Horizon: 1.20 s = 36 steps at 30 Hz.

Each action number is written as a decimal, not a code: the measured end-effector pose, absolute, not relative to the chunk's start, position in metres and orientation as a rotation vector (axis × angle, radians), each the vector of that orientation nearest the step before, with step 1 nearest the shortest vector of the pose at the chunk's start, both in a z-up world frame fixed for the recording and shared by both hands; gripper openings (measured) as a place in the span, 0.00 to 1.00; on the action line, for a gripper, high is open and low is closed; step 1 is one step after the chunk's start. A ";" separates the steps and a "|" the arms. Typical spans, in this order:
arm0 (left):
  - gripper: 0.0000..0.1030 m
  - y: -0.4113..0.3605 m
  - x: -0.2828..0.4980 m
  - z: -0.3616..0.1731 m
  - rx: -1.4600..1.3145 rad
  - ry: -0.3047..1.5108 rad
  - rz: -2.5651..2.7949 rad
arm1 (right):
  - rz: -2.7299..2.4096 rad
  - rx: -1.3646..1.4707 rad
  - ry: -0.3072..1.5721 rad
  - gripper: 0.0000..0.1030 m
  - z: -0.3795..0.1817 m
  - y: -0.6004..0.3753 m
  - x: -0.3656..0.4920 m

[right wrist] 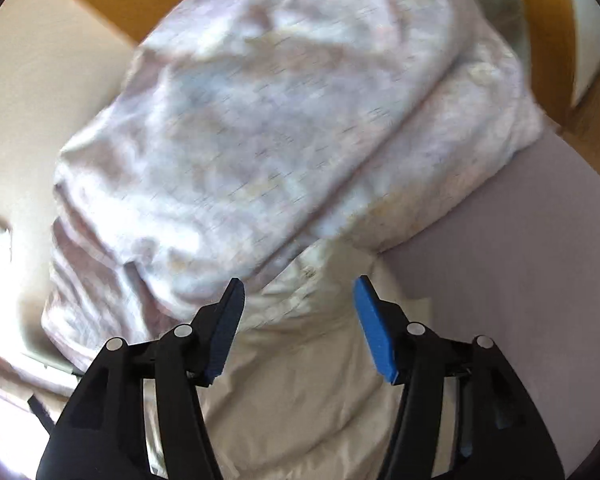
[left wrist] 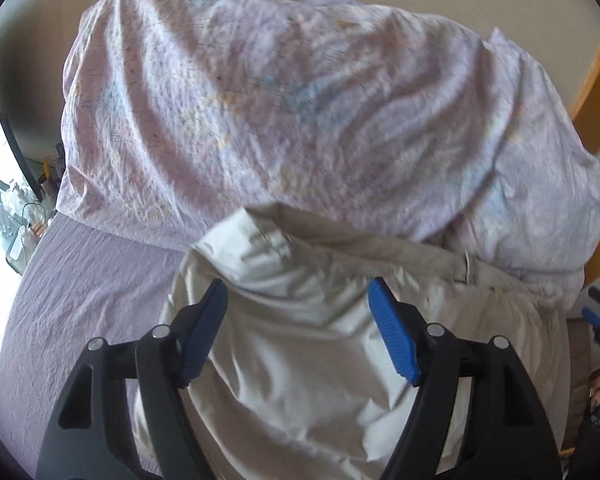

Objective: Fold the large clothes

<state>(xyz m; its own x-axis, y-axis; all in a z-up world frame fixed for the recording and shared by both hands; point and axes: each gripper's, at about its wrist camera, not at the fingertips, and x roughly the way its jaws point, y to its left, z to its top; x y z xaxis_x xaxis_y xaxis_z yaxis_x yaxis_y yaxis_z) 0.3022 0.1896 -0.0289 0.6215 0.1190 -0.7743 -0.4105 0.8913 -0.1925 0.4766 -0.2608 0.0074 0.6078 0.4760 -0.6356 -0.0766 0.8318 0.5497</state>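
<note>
A light beige garment (left wrist: 300,340) lies crumpled on the lilac bed sheet (left wrist: 92,280). Its far edge, with a seam and a small metal fastener, reaches the foot of a bulky duvet. My left gripper (left wrist: 298,292) is open above the garment, its blue pads spread wide on either side of a fold. The same garment shows in the right wrist view (right wrist: 296,360). My right gripper (right wrist: 298,284) is open over it, near its far end, empty. The right gripper also shows at the right edge of the left wrist view (left wrist: 598,320).
A big crumpled pale lilac patterned duvet (left wrist: 300,112) is heaped on the far side of the bed, and shows in the right wrist view (right wrist: 268,132). A wooden frame (left wrist: 592,76) stands at the right. A cluttered side table (left wrist: 32,216) stands by the window at left.
</note>
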 end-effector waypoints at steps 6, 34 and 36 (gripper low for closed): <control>0.71 0.165 0.303 -0.045 -0.336 0.892 0.288 | 0.477 0.433 1.010 0.57 -0.022 -0.194 0.471; 0.79 0.180 0.363 -0.107 -0.284 0.894 0.408 | 0.435 0.193 0.989 0.05 -0.062 -0.118 0.511; 0.79 0.179 0.359 -0.106 -0.279 0.894 0.405 | 0.439 0.191 0.977 0.10 -0.054 -0.127 0.501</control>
<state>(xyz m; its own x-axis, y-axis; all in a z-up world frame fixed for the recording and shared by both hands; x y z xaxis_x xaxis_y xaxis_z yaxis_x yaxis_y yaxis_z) 0.3593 0.1793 -0.1062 0.5591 0.2239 -0.7983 -0.4522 0.8894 -0.0672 0.5015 -0.1271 -0.0543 0.4810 0.4418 -0.7573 -0.2725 0.8963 0.3498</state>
